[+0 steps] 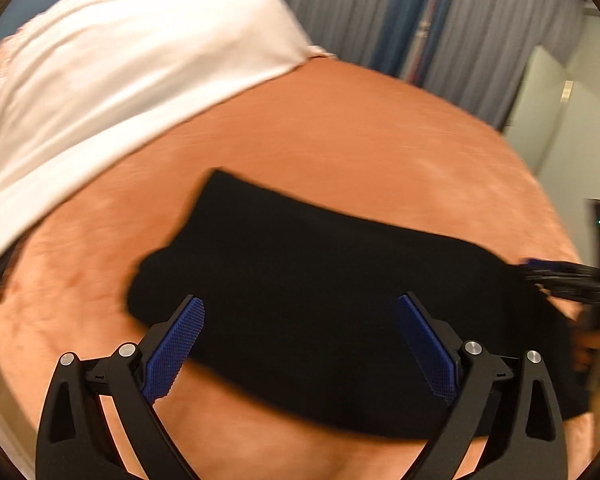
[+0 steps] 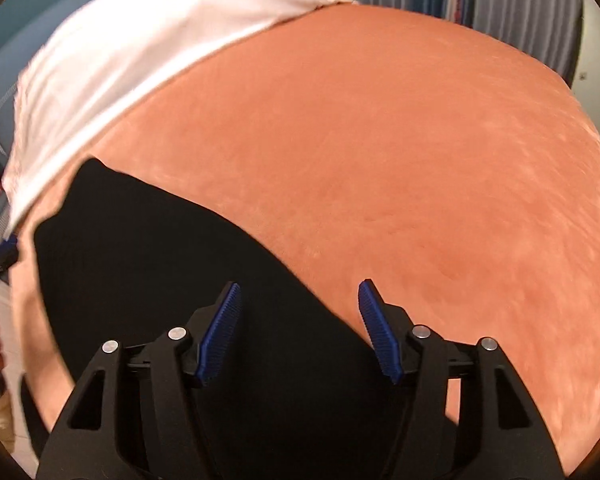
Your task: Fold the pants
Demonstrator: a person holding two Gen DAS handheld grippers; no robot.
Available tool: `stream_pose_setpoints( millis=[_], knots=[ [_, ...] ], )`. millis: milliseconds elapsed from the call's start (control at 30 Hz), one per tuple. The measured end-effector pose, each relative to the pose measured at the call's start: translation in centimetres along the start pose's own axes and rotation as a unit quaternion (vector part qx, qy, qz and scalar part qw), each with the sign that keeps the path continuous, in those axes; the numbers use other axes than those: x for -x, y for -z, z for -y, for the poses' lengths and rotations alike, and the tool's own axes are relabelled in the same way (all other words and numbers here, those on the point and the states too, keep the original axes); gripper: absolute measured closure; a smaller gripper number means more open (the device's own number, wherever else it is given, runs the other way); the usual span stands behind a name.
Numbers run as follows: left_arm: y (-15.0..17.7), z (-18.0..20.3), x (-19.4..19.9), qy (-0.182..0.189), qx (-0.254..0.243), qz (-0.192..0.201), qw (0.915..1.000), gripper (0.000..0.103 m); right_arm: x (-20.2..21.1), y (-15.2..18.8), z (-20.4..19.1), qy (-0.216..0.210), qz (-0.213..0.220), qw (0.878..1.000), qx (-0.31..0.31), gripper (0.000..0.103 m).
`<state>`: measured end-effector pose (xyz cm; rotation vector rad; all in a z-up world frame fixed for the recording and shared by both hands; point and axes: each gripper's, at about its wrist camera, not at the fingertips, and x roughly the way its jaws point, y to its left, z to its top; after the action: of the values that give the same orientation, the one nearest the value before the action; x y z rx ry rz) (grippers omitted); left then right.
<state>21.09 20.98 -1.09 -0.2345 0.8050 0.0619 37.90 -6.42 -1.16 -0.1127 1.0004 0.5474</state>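
Note:
The black pants lie folded into a flat band on the orange bed cover. My left gripper is open above the band, its blue pads wide apart, holding nothing. The right gripper's tips show at the band's right end in the left wrist view. In the right wrist view the pants fill the lower left. My right gripper is open over their right edge, empty. The left gripper's tip shows at the far left edge.
A white sheet or pillow lies across the far side of the bed, also in the right wrist view. Grey and blue curtains hang behind. The orange cover stretches wide to the right.

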Motion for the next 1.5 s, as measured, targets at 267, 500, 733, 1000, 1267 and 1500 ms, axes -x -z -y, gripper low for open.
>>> stream_pose_setpoints(
  millis=[267,500,733,1000,1267,1500],
  knots=[
    [-0.9,6.6,-5.2,0.085,0.015,-0.037,0.9956,0.008,1.6,5.2,-5.2,-0.020,0.031,0.993,0.111,0.095],
    [-1.2,10.2,-12.0,0.096,0.043,-0.105,0.9889,0.010,0.0,6.4,-4.6,-0.048,0.010,0.993,0.106,0.094],
    [1.5,12.9,-12.1,0.006,-0.048,-0.053,0.9974,0.007,2.4,3.5,-1.9,-0.114,0.016,0.992,0.049,0.089],
    [2.2,11.9,-11.3,0.023,-0.045,-0.041,0.9979,0.007,-2.2,-1.2,-0.9,-0.192,-0.080,0.978,-0.011,0.085],
    [2.7,11.1,-10.5,0.032,-0.046,-0.039,0.9977,0.007,-4.4,-2.5,-2.8,-0.200,-0.080,0.977,-0.004,0.060],
    [3.0,10.9,-10.1,0.033,-0.048,-0.042,0.9974,0.006,-5.3,-3.3,0.8,-0.207,-0.063,0.974,-0.064,0.061]
  ],
)
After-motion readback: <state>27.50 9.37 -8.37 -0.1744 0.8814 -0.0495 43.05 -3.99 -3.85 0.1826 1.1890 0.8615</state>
